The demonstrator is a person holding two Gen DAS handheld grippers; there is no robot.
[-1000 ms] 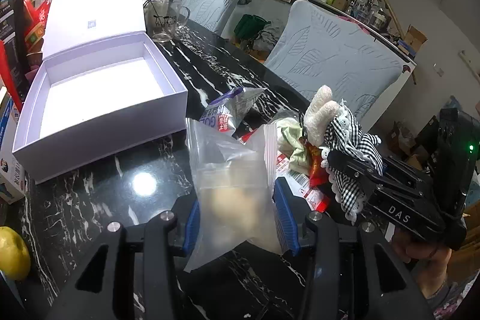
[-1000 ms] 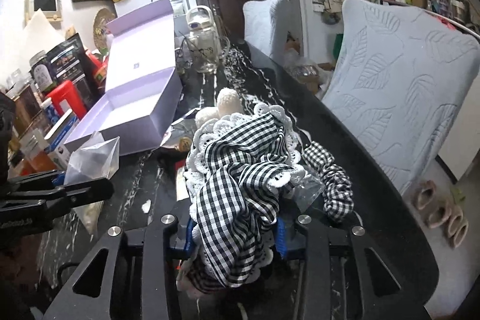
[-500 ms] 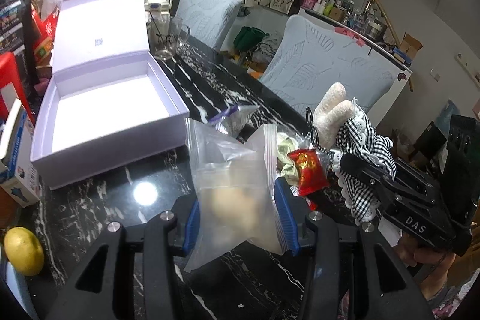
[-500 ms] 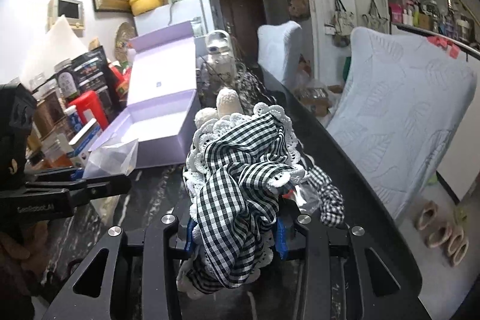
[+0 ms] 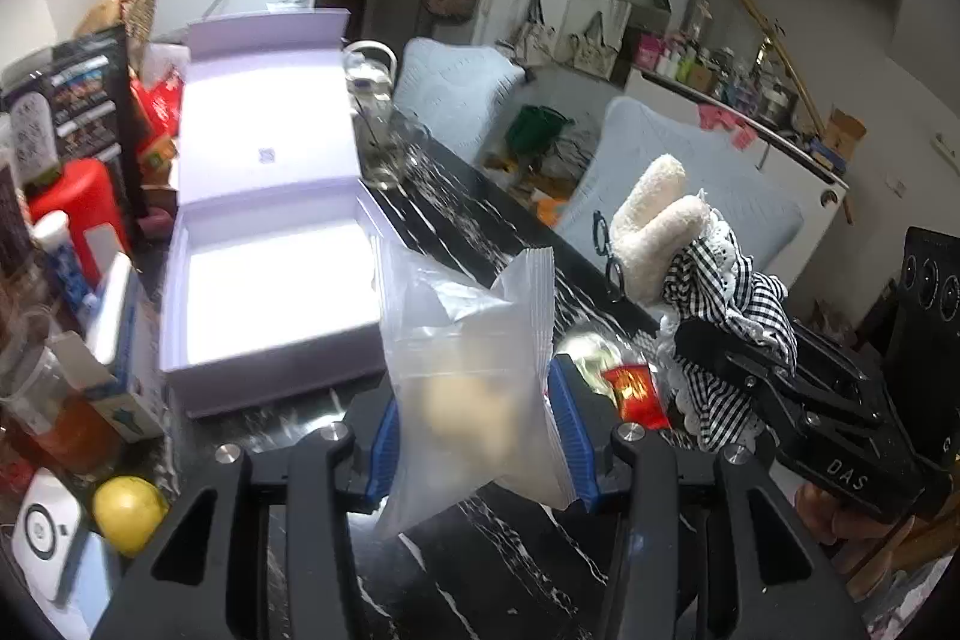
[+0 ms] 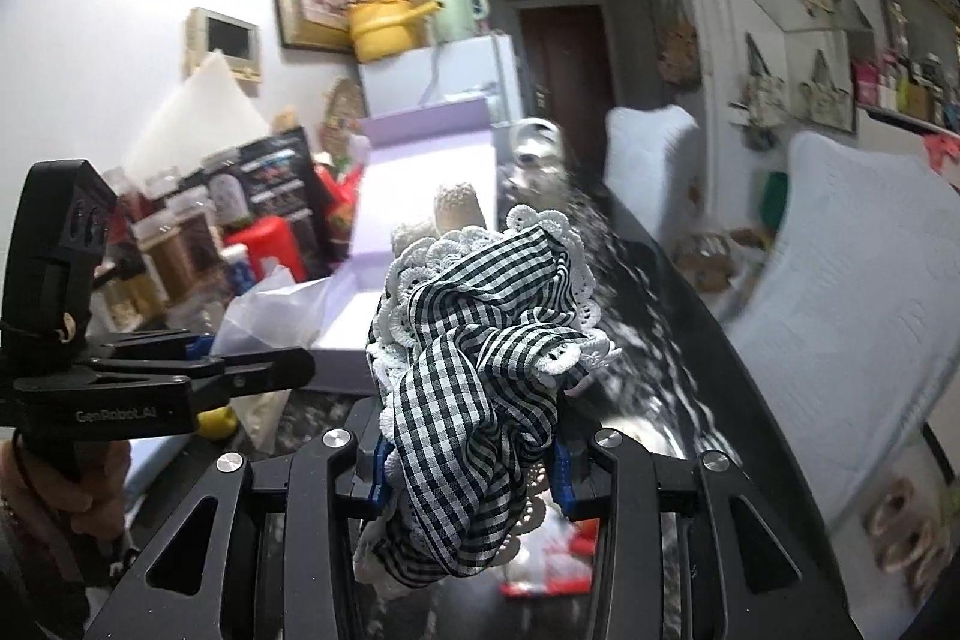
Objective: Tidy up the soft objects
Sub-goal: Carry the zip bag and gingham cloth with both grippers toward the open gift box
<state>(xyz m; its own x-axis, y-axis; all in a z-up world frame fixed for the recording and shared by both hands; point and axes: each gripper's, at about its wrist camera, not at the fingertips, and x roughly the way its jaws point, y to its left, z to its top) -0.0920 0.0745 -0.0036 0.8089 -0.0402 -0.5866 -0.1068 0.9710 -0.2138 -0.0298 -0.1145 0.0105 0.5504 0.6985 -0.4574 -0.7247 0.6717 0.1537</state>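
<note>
My left gripper (image 5: 477, 430) is shut on a clear zip bag (image 5: 474, 370) with a soft pale lump inside, held above the black marble table (image 5: 480, 550). My right gripper (image 6: 471, 466) is shut on a plush toy in a black-and-white gingham dress with lace trim (image 6: 480, 358); its cream ears (image 5: 654, 214) stick up in the left wrist view, right of the bag. An open lilac gift box (image 5: 264, 280) stands to the left, its inside bare. The left gripper also shows in the right wrist view (image 6: 180, 376).
A red snack packet (image 5: 636, 388) lies on the table under the toy. A lemon (image 5: 129, 514), cartons, jars and a red container (image 5: 84, 214) crowd the left edge. A glass jug (image 5: 372, 118) stands behind the box. Quilted chairs (image 5: 678, 196) line the right side.
Both grippers have risen and moved toward the lilac box, carrying the bag and the plush toy. The toy has lifted clear of the snack packets on the table.
</note>
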